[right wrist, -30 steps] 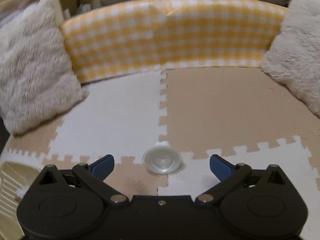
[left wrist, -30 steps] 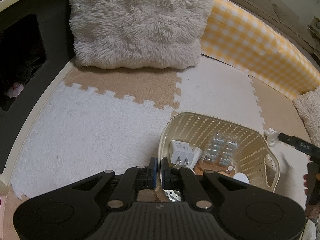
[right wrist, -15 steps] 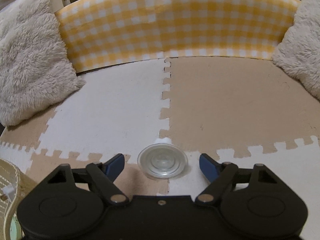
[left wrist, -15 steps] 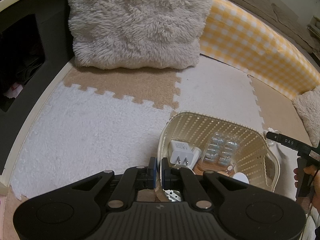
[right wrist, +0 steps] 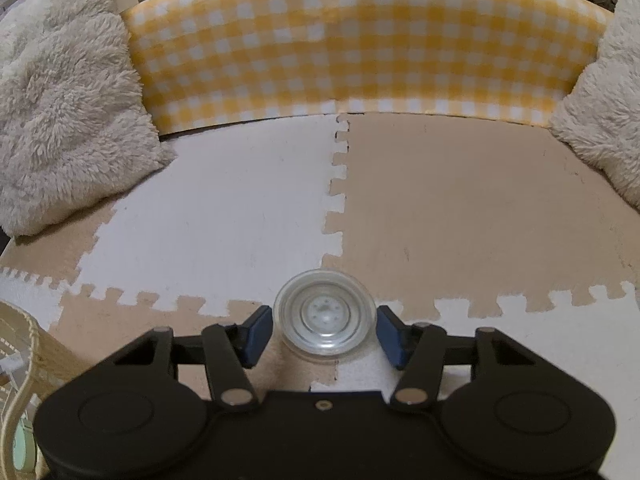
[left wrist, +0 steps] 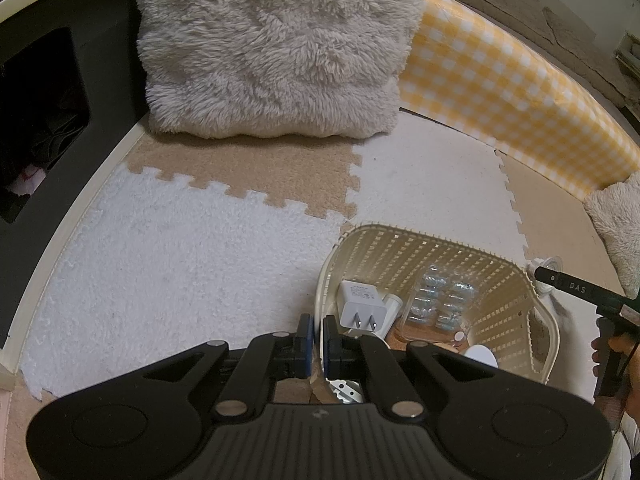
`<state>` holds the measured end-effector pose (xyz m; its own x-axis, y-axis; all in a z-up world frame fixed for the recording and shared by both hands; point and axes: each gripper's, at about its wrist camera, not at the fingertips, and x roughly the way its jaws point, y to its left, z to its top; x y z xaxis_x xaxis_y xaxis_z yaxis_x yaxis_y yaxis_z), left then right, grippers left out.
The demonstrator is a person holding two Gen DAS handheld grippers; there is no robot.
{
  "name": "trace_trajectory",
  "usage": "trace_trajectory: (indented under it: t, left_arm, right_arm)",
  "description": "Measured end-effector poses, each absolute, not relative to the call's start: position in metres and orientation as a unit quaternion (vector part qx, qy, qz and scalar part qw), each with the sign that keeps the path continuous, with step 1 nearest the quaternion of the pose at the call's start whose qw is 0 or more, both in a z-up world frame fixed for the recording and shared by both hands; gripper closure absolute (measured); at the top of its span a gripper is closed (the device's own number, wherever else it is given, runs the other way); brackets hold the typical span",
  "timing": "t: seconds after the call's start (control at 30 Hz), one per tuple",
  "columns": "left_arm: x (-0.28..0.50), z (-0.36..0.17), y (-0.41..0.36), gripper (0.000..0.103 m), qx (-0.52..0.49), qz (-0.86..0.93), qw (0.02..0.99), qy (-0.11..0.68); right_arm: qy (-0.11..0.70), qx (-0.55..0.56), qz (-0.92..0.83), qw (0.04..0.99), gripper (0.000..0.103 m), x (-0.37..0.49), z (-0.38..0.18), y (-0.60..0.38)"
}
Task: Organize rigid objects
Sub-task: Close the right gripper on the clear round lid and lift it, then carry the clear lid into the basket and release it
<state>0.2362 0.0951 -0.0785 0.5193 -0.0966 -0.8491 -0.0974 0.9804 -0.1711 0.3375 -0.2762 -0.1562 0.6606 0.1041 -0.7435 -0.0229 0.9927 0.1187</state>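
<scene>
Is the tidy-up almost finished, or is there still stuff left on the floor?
Partly done. The white charger and a clear pack of small round things already lie in the cream basket, whose rim the left claw is pinching. In hand: the right claw is open around the clear round lid, not squeezing it yet. Left: grab it and drop it in the basket.

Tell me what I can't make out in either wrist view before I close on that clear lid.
- Left wrist view: the metal part beneath the left gripper is mostly hidden by its body.
- Left wrist view: charger label print too small.
- Right wrist view: basket cut off at the left edge.
</scene>
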Motion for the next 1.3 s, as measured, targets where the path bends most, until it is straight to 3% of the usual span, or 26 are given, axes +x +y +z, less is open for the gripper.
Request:
trace_trajectory:
  t: [0.53,0.93,1.17,1.3]
  left_arm:
    - [0.236,-0.078,0.096,0.099,-0.1,0.0,0.866,0.49]
    - [0.235,-0.077,0.099,0.099,-0.108,0.0,0.864,0.491]
    - [0.235,-0.077,0.099,0.099,-0.108,0.0,0.864,0.491]
    - [0.235,-0.077,0.099,0.099,-0.108,0.0,0.864,0.491]
  right_arm:
    - [0.393,0.047,0.044,0.917,0.046,0.321,-0.119,-0.269]
    - [0.315,0.074,0.158,0.933,0.046,0.293,-0.035,-0.219]
    - [0.367,0.128,0.229,0.892,0.045,0.283,-0.043,-0.182]
    - [0.396,0.099,0.25,0.878,0.045,0.277,-0.065,-0.154]
